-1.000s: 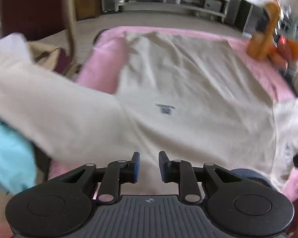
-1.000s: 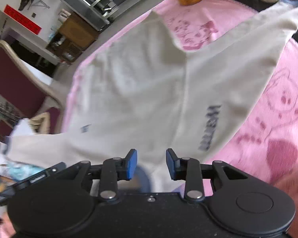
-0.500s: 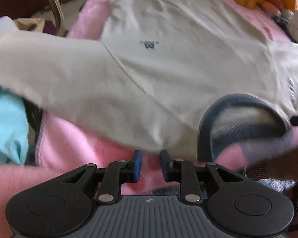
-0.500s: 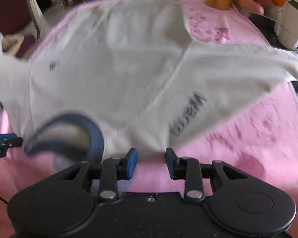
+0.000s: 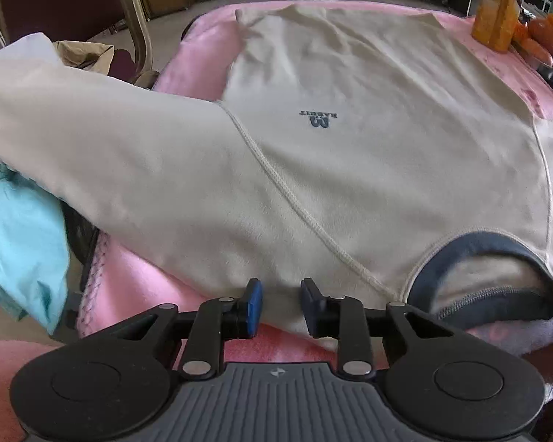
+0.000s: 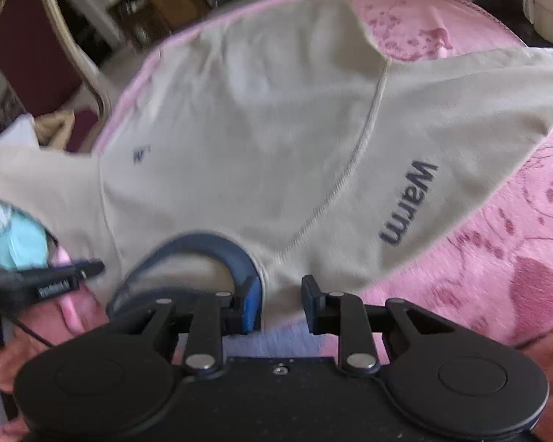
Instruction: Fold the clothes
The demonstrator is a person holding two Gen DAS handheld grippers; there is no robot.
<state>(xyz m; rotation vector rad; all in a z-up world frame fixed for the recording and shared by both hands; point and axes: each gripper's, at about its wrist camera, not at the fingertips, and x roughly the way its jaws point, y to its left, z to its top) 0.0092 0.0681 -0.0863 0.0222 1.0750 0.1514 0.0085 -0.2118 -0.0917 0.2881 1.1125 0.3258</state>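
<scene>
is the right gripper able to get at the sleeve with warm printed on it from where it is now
Probably yes: the right gripper sits at the shirt's near edge by the navy collar, and the Warm sleeve lies flat on the pink blanket, nothing covering it.

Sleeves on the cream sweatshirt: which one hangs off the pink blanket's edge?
The plain sleeve, draped past the pink blanket over the turquoise cloth. The "Warm" sleeve lies wholly on the blanket.

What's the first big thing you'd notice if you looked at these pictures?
A big cream sweatshirt lies spread flat over a pink blanket, filling most of both views. Its dark blue collar sits at the near edge, and the word "Warm" runs along the sleeve in the right wrist view. Something turquoise hangs off at the left edge.
</scene>
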